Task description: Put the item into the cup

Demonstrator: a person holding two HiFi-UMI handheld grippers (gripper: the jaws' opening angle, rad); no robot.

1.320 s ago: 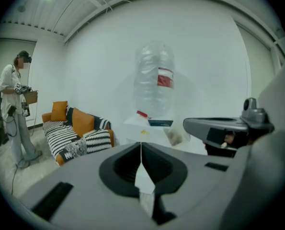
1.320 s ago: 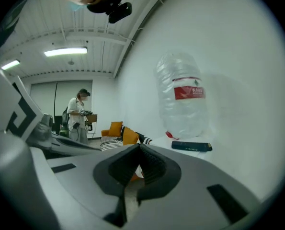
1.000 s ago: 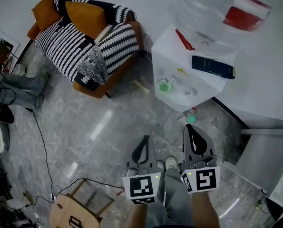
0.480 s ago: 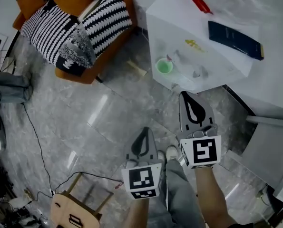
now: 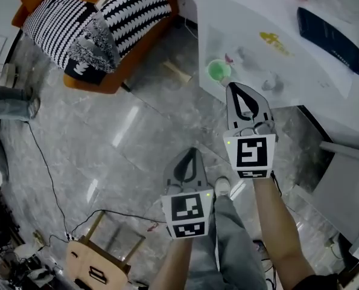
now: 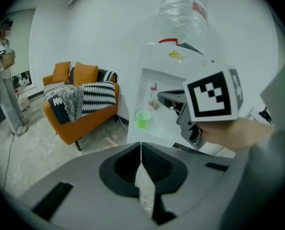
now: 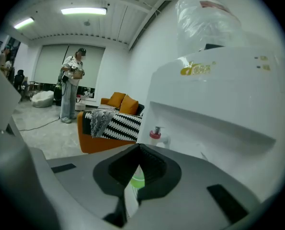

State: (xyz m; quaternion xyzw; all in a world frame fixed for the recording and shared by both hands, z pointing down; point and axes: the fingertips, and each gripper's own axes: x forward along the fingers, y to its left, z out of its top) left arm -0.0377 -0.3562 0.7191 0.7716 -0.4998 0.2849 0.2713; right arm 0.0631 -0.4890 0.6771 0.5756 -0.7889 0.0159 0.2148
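Both tongs were clenched on nothing: the left tongs (image 5: 191,152) low over the floor (image 5: 137,132), the right tongs (image 5: 235,88) just beside the green cup (image 5: 217,71) on the dispenser (image 5: 300,65) ledge. Which item was meant I couldn't tell. The cup looked thin, light and easily tipped, best steadied by its wall. Only the left gripper view showed it whole; the right gripper view showed a red tap (image 7: 154,133) near it

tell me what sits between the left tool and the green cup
Head view: only bare grey floor, then the white dispenser ledge that the green cup stands on. Nothing else lies ahead of the left tool.
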